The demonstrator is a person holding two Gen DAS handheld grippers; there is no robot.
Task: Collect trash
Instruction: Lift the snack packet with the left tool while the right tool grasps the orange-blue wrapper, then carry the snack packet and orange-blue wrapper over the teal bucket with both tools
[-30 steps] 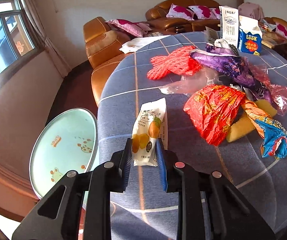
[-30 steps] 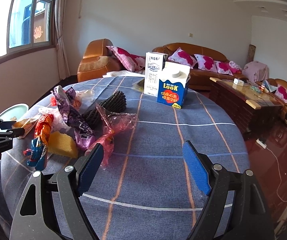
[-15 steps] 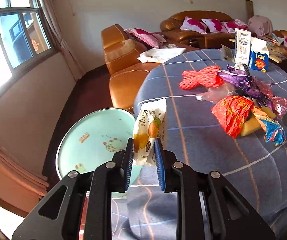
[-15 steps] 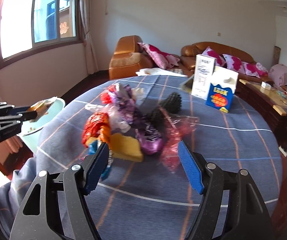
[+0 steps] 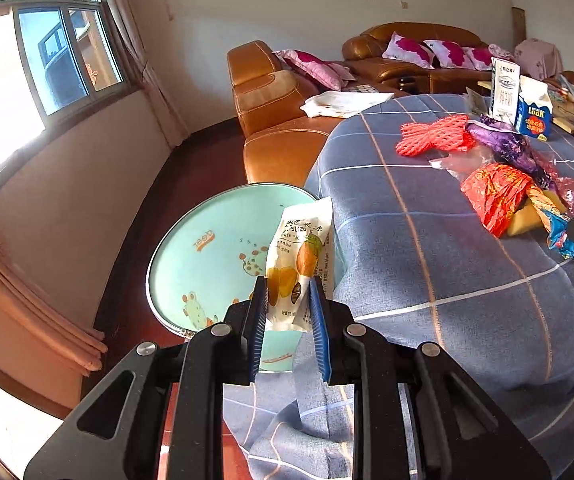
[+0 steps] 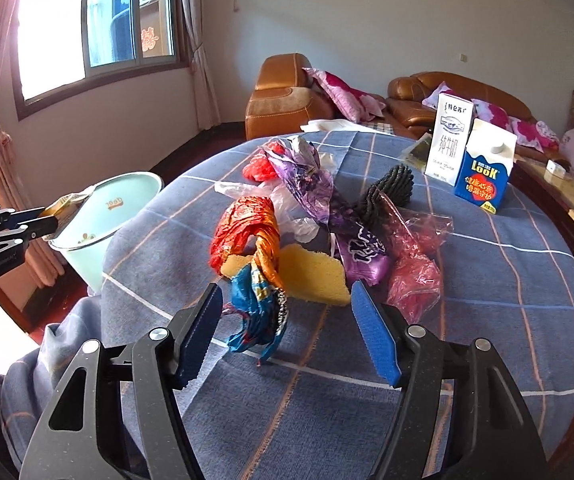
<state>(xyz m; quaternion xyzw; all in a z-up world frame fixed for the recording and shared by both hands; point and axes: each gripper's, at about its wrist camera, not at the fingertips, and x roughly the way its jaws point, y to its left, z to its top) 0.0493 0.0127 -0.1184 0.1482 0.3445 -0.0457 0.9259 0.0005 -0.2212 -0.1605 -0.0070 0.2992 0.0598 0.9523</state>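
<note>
While the left gripper [image 5: 286, 312] clamps a white jelly pouch [image 5: 301, 264] over the mint-green bin [image 5: 191, 248], the right gripper [image 6: 287, 320] hangs over the trash pile with its jaws closing.

Left to right: bin stands on the floor just beside the blue checked tablecloth [image 6: 487, 320]; pouch held upright between the left pads, above the bin's near rim. Right jaws apart and narrowing; a twisted blue-orange wrapper [image 6: 257, 312] lies between them, pads not touching it. Behind it: crumpled red foil wrapper [image 6: 243, 224], yellow sponge [image 6: 311, 272], purple wrapper [image 6: 319, 196], pink plastic bag [image 6: 415, 276], black foam net [image 6: 387, 192]. Far right, two cartons upright: white milk carton [image 6: 449, 140], blue LOOK carton [image 6: 485, 168], touching.
</note>
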